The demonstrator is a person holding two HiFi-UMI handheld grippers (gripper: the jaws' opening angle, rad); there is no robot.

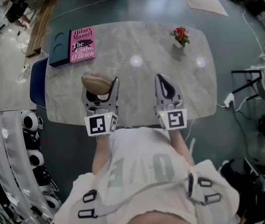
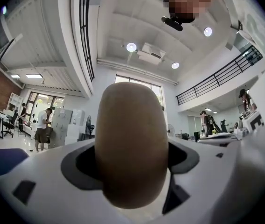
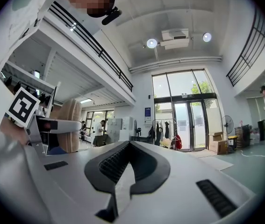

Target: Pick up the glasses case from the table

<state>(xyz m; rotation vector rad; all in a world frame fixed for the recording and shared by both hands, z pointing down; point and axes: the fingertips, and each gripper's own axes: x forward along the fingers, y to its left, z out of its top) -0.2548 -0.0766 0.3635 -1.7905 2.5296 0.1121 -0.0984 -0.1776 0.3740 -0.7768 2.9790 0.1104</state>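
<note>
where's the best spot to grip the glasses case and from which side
Across its narrow width near the middle, coming in from the person's side. The glasses case is a long rounded oval, so its ends would likely slip; the left gripper is shut on it this way.

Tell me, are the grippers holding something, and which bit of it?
The left gripper holds the tan glasses case, with one jaw pressing on each of its two broad sides. The right gripper is shut and holds nothing.

A white shirt (image 1: 137, 146) is worn; left tool (image 1: 99, 85), right tool (image 1: 164, 81) grey.
</note>
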